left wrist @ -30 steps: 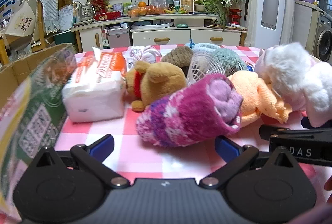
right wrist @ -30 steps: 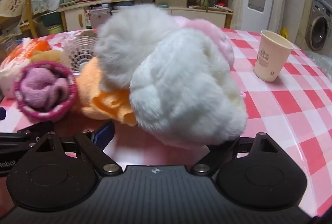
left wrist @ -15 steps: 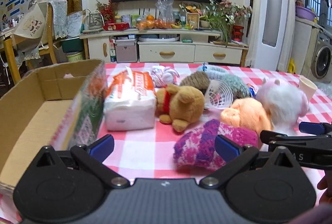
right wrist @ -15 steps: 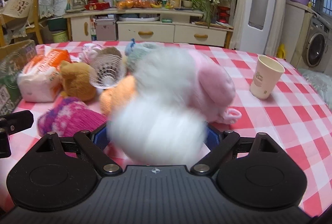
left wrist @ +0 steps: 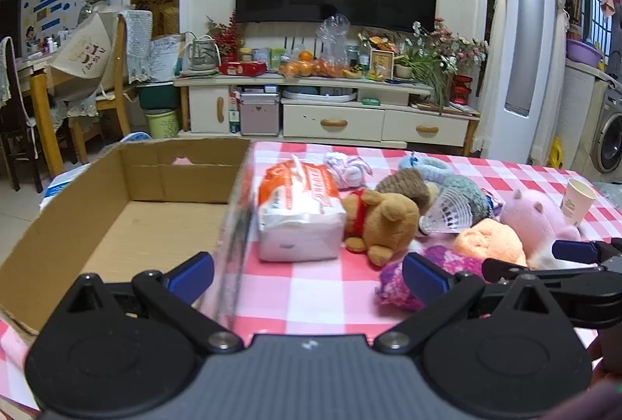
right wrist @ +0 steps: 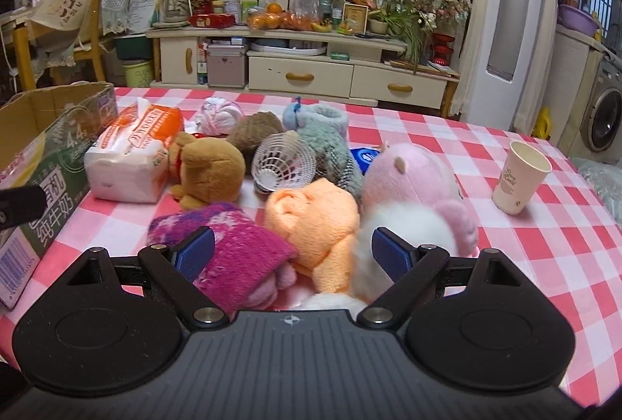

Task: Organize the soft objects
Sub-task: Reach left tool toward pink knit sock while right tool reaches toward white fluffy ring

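Soft toys are heaped on the pink checked table (right wrist: 544, 264). A magenta knitted sock (right wrist: 237, 249), an orange plush (right wrist: 311, 217) and a pink and white plush (right wrist: 416, 182) lie nearest. My right gripper (right wrist: 291, 252) hovers open just over them and grips nothing. Behind them are a brown bear (left wrist: 383, 221), a grey-blue plush (right wrist: 326, 136) and a rolled white sock (left wrist: 346, 167). My left gripper (left wrist: 307, 274) is open and empty, over the table beside the cardboard box (left wrist: 116, 225), whose bottom is bare. The right gripper's fingers (left wrist: 571, 252) show at the right edge.
A tissue pack (left wrist: 299, 214) lies against the box wall. A white mesh shuttlecock (right wrist: 283, 163) sits in the heap. A paper cup (right wrist: 521, 182) stands alone to the right. Beyond the table are a TV cabinet (left wrist: 330, 120) and a wooden chair (left wrist: 58, 97).
Both grippers have drawn back and up from the heap. The white and pink plush that filled the right view now lies on the table. The box has come into the left view.
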A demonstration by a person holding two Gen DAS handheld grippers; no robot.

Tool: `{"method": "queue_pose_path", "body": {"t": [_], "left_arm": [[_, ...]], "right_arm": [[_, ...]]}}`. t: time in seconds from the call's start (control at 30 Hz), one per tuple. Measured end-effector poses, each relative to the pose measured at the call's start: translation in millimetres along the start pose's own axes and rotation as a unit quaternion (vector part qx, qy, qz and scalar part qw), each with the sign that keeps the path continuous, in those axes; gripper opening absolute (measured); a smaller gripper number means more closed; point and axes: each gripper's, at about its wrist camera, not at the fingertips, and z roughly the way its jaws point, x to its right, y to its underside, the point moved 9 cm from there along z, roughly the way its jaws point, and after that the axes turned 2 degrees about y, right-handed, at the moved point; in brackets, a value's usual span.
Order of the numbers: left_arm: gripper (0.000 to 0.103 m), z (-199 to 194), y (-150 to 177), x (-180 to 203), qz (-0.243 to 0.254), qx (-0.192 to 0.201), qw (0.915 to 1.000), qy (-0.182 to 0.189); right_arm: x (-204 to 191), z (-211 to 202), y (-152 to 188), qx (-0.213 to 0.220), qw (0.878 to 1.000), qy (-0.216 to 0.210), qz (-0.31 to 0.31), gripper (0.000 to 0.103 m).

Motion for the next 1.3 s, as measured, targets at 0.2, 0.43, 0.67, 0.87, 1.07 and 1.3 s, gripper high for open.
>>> {"method": "queue_pose_path", "body": {"t": [0.2,0.43,0.67,0.87,1.07,1.3], "left_arm": [[0.102,-2.0,1.0,-14.1,-0.002,0.000,1.0000,-0.009],[0.102,-4.4,3.8,-11.6,0.002,0.001,1.0000,0.003],[0.102,-2.7,7.3,-3.3,0.014,-0.003,0.9998,0.011],[0.102,0.9,10.1,9.8,0.029,-0.007,0.9994,0.017],[0.102,6.5,12.3,26.4,0.043,-0.013,0.9988,0.021],[0.102,14.9,16.4,45.5,0.056,-0.022,0.9978,0.030]], "right_arm": [[-0.1,-7.6,0.7,0.008,1.000,-0.011,-0.009,0.103],[-2.7,-20.1,-4.2,0.018,1.000,-0.025,-0.004,0.103],[0.0,-44.6,-18.8,0.058,0.997,-0.053,0.017,0.103],[7.6,-55.4,-24.8,0.067,0.996,-0.053,0.023,0.103],[25.6,-55.6,-22.0,0.071,0.996,-0.039,0.033,0.103],[48.6,-64.3,-11.6,0.078,0.996,-0.016,0.042,0.103]]}}
